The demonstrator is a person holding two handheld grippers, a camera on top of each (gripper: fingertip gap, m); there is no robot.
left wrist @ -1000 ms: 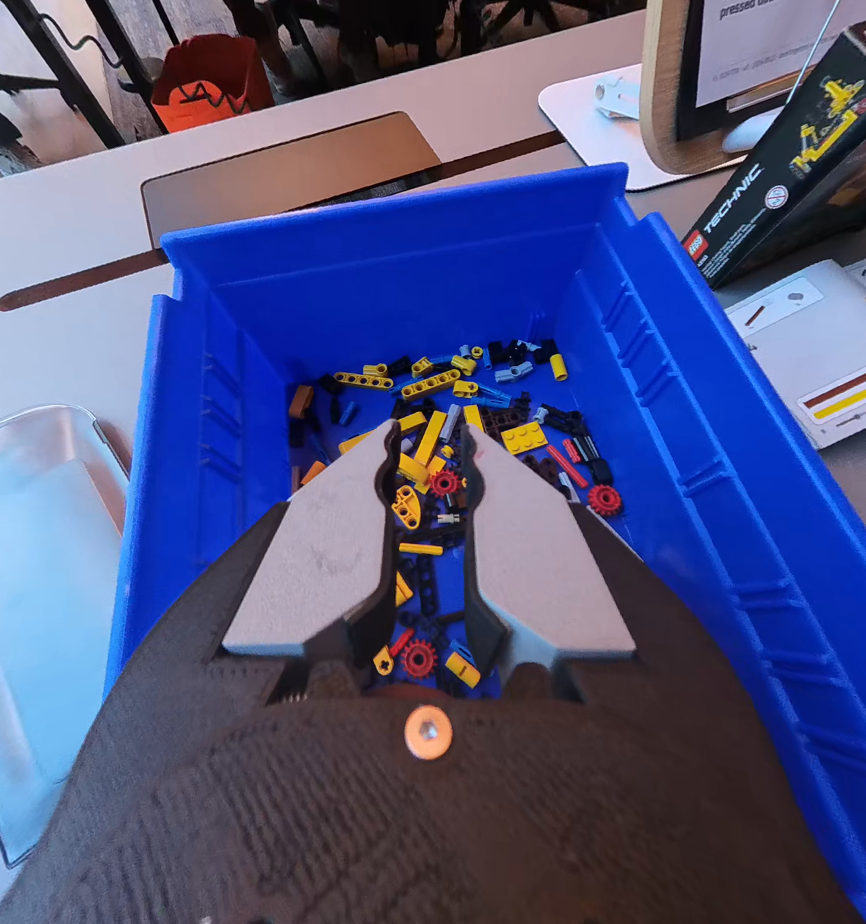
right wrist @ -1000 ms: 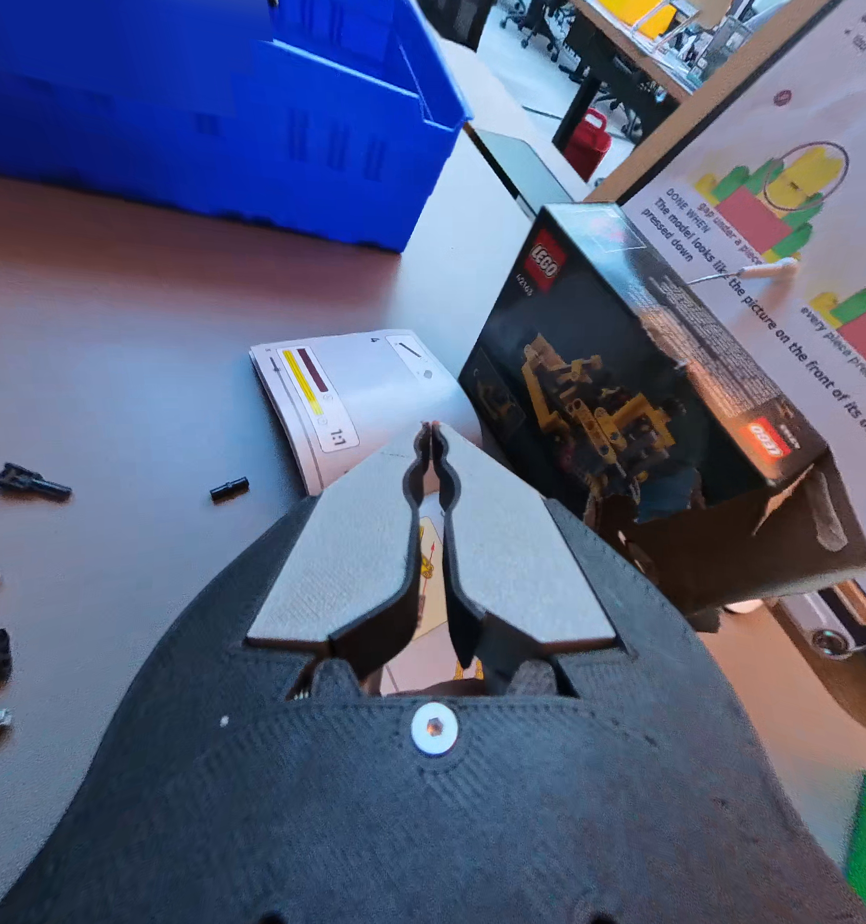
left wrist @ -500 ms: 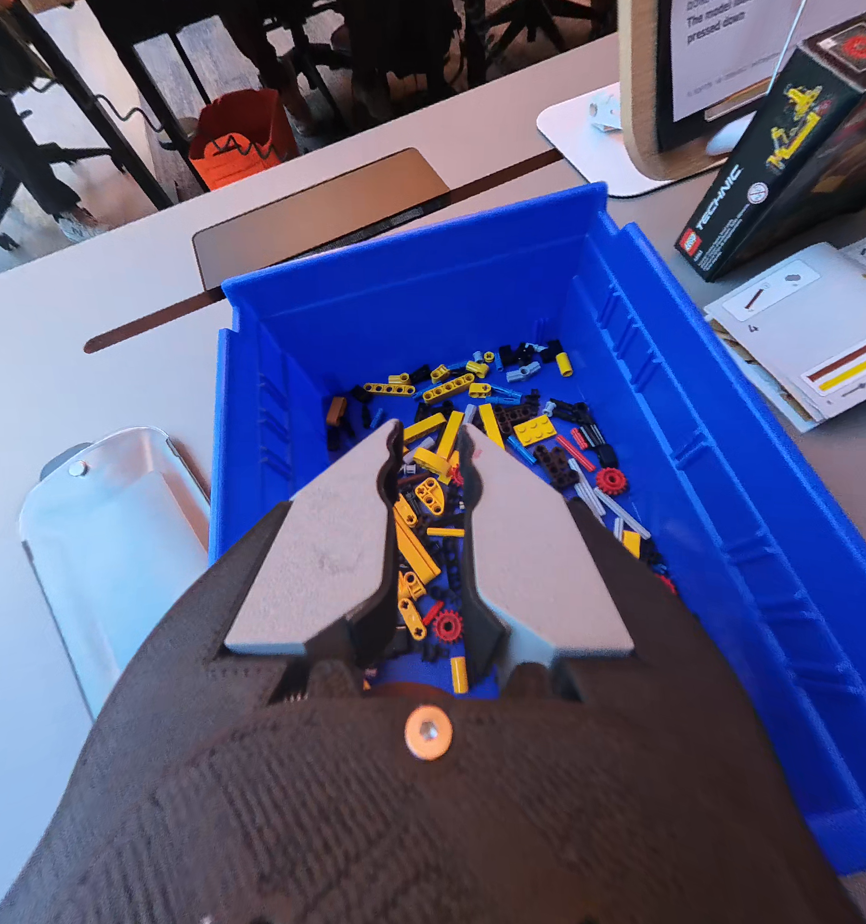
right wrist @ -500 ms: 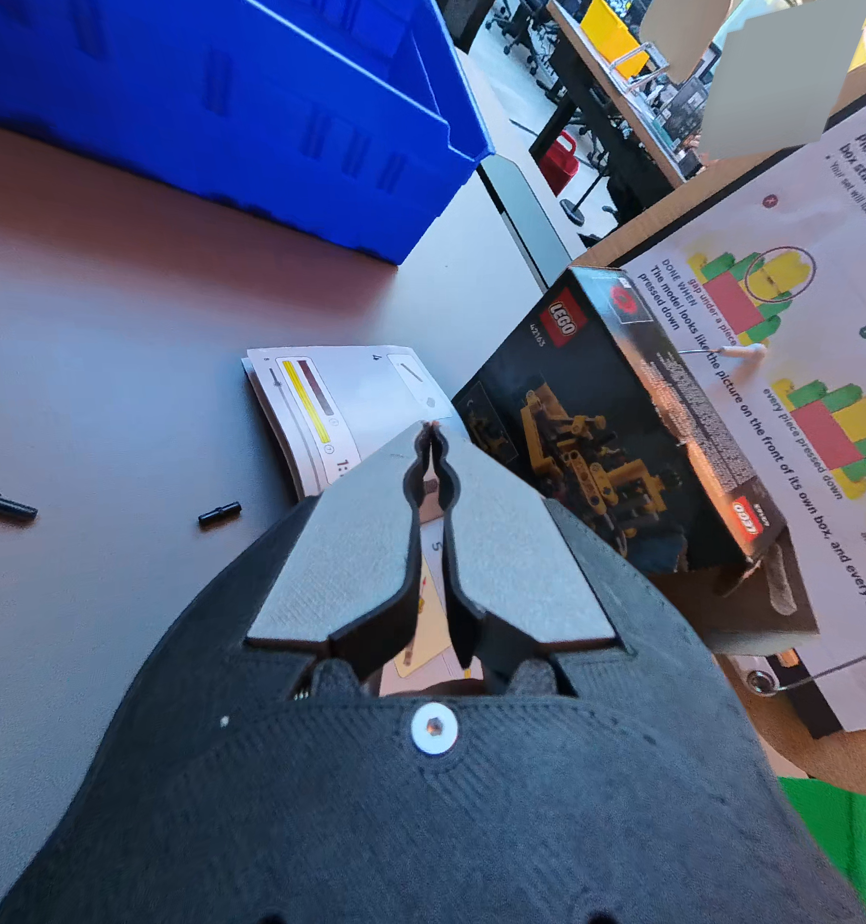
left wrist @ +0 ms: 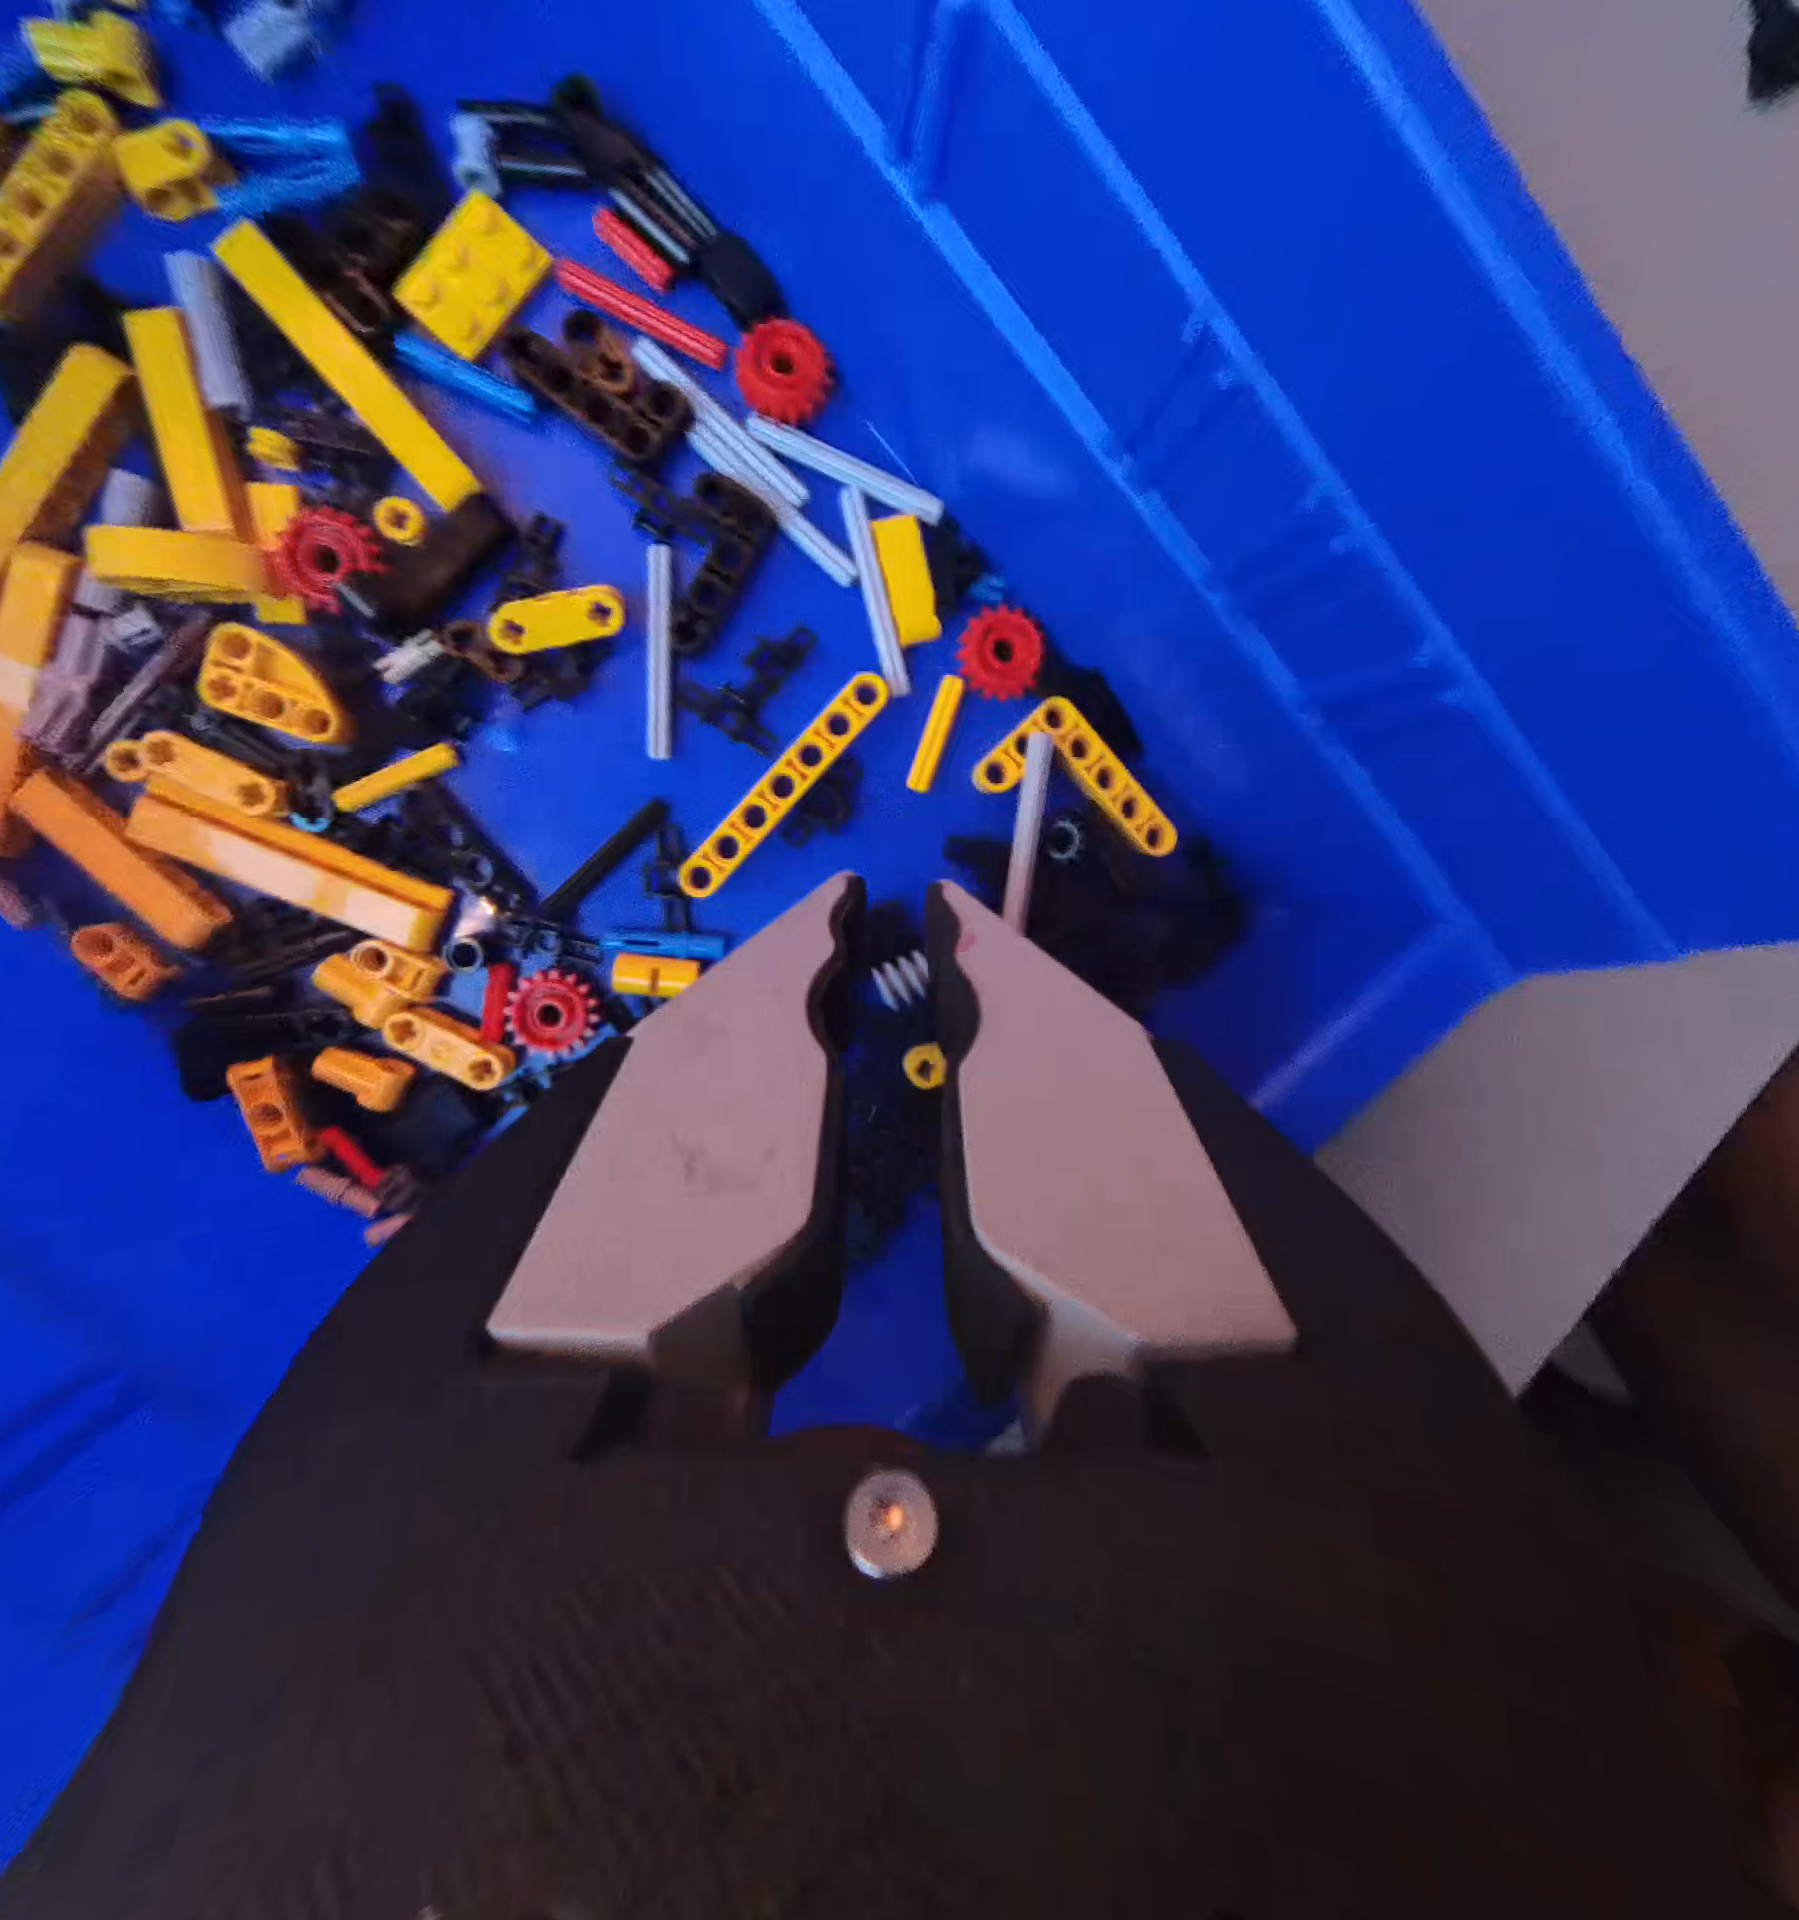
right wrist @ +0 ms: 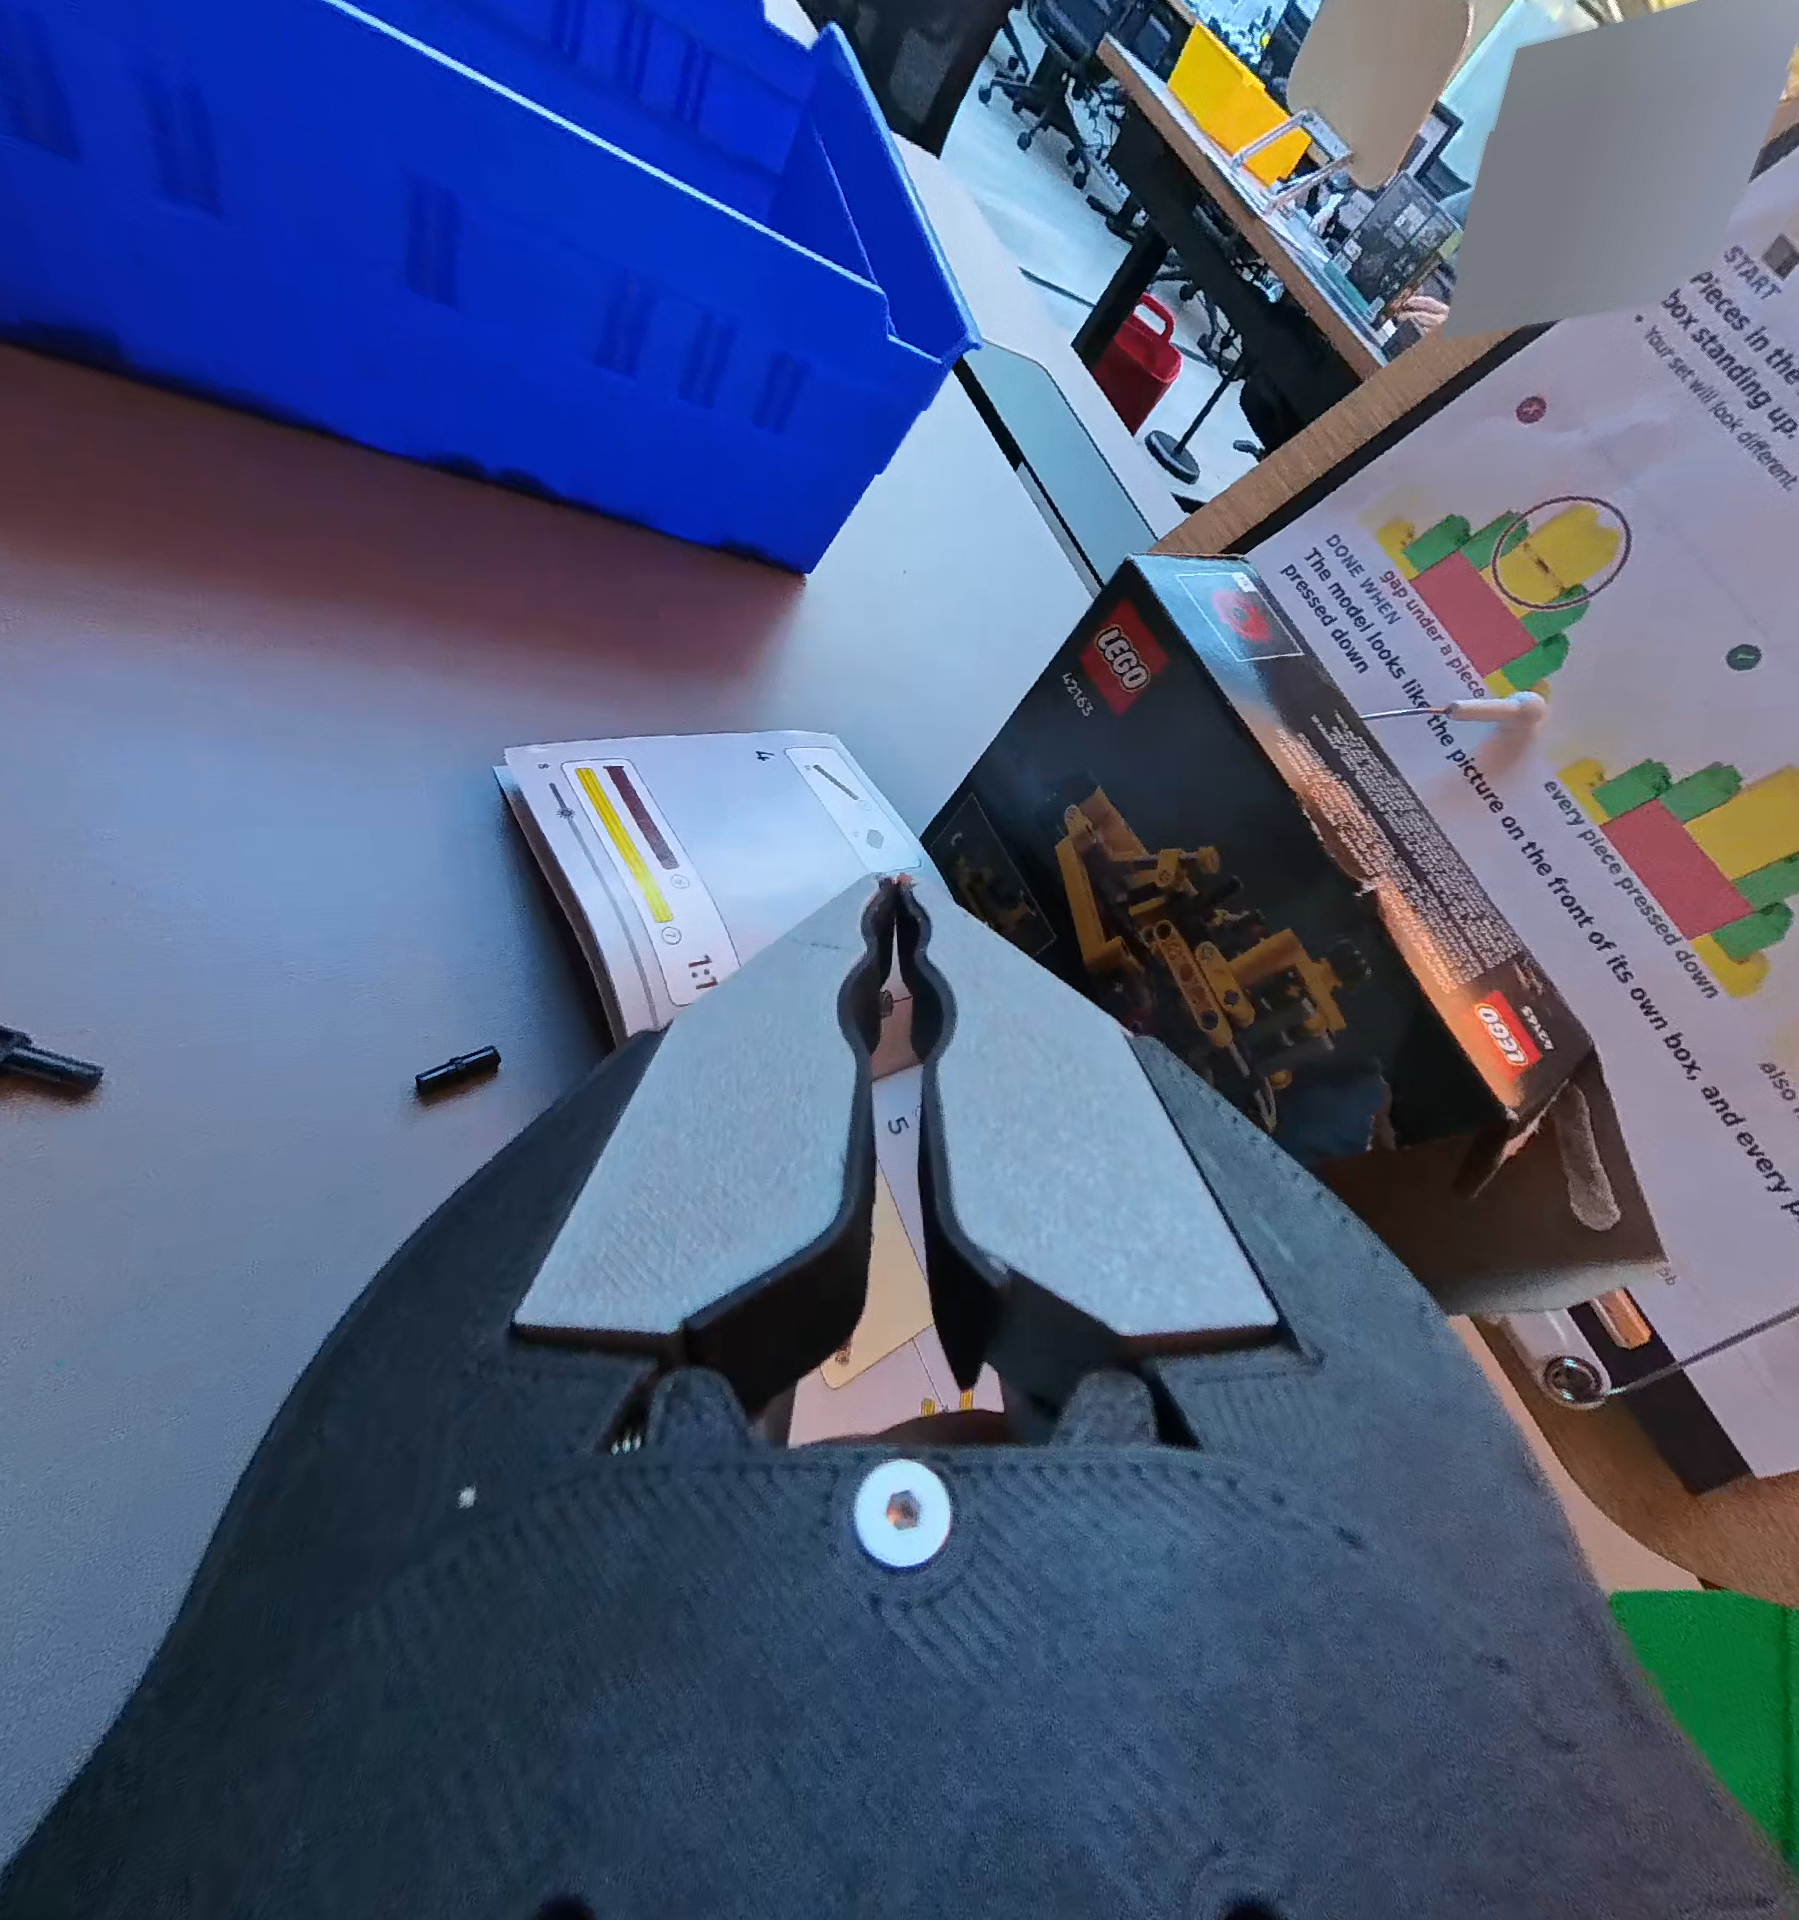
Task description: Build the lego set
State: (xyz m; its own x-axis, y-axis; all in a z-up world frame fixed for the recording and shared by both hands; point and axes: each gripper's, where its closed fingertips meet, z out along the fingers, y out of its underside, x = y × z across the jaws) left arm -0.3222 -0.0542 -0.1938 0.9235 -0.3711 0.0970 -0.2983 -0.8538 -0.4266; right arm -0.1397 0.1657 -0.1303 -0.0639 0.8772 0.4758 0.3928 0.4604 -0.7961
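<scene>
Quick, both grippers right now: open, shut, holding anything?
Left gripper: open, empty, tips low over black pieces in the blue bin.
Right gripper: shut, holding nothing, over the instruction booklet.

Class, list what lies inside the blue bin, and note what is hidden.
Inside the blue bin: yellow beams, red gears, grey axles and black pins. The open left gripper covers the pieces beneath it.

Right hand-held gripper [right wrist: 895,902] closed above instruction booklet [right wrist: 708,842], set box [right wrist: 1259,904] beside it, blue bin [right wrist: 438,281] behind, 2 black pins [right wrist: 456,1070] on bench [right wrist: 199,831]
</scene>
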